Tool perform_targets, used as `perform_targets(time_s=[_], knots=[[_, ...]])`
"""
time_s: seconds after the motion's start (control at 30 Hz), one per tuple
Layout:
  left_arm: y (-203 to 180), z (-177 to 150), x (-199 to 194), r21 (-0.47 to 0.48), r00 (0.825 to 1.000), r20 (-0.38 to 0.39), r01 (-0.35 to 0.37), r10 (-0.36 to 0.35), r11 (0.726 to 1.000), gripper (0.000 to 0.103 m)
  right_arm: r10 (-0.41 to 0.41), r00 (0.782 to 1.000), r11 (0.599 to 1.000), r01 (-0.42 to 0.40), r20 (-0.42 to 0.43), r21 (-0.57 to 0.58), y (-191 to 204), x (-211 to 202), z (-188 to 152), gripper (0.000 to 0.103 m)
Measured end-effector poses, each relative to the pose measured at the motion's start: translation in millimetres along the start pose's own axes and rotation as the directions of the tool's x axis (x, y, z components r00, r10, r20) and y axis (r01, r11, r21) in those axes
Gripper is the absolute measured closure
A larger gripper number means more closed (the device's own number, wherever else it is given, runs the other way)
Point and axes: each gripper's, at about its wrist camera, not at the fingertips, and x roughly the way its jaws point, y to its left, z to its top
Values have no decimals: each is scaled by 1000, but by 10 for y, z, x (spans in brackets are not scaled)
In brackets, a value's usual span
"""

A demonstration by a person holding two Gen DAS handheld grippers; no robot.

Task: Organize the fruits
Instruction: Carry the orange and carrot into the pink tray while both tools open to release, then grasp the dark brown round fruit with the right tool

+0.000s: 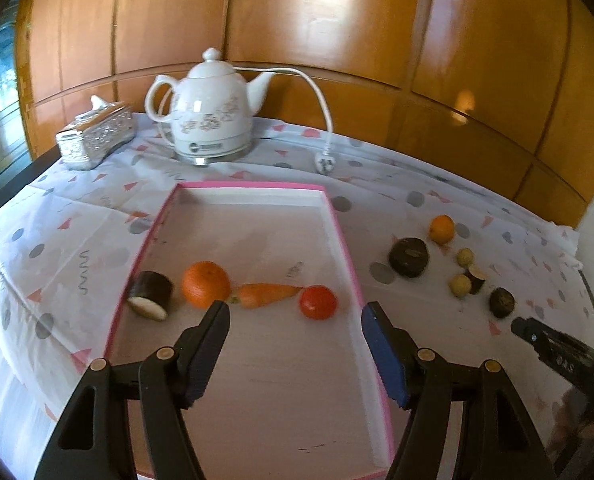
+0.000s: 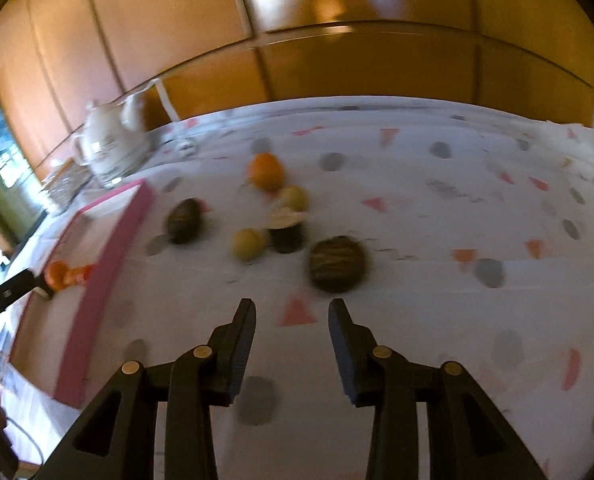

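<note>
A pink-rimmed white tray (image 1: 339, 232) holds an eggplant piece (image 1: 151, 295), an orange (image 1: 205, 283), a carrot (image 1: 267, 294) and a small red-orange fruit (image 1: 318, 302). My left gripper (image 1: 296, 312) is open and empty, above the tray just short of them. On the cloth to the right lie an orange (image 2: 265, 171), two small yellow fruits (image 2: 249, 243) (image 2: 295, 198), and dark eggplant pieces (image 2: 337, 264) (image 2: 183, 221) (image 2: 287, 230). My right gripper (image 2: 292, 312) is open and empty, short of the nearest dark piece. This view is blurred.
A white kettle (image 1: 209, 112) with cord and plug (image 1: 324, 165) stands at the back of the table. A silver tissue box (image 1: 95, 138) is at back left. Wooden panels rise behind. The right gripper's tip (image 1: 553, 344) shows at the right edge.
</note>
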Motion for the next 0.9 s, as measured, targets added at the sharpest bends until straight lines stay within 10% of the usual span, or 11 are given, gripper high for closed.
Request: perform_targets(time_s=[0.27, 0.9], knots=[[-249, -22, 74, 53, 998, -41, 53, -51, 997, 34, -44, 999, 999, 44, -8, -2, -188, 182, 125, 45], [-1014, 8, 476, 128, 971, -153, 204, -184, 971, 34, -107, 993, 993, 105, -43, -44, -265, 434, 202, 58]])
